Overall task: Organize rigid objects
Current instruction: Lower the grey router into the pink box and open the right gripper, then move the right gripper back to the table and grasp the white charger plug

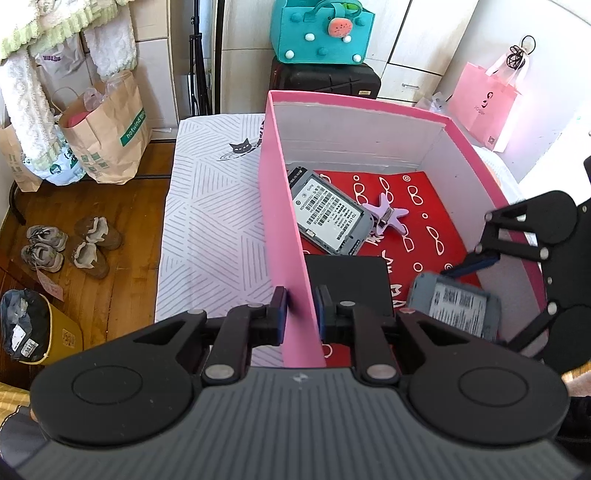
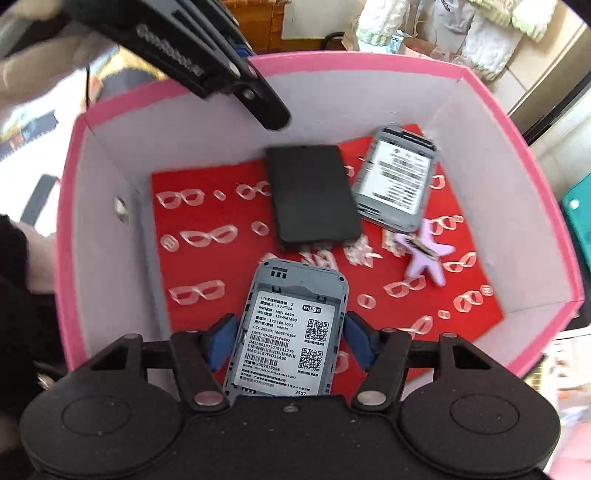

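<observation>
A pink box [image 1: 280, 206] lined with a red glasses-print cloth [image 1: 424, 206] holds a grey router [image 1: 328, 214], a black flat device [image 1: 351, 280] and a purple starfish clip [image 1: 386, 216]. My left gripper [image 1: 301, 306] is shut on the box's left wall, one pad on each side. In the right wrist view, a second grey router [image 2: 291, 325] lies label-up on the cloth [image 2: 207, 266] between the blue pads of my right gripper [image 2: 291, 336]. The pads stand just clear of its sides. The same router [image 1: 456, 306] looks blurred in the left view.
The box stands on a white line-patterned cloth [image 1: 207, 229]. On the wooden floor to the left are paper bags [image 1: 107, 129], shoes [image 1: 70, 247] and a yellow bin [image 1: 48, 332]. Behind the box are a black suitcase [image 1: 325, 79] with a teal felt bag [image 1: 321, 29], and a pink bag [image 1: 484, 99].
</observation>
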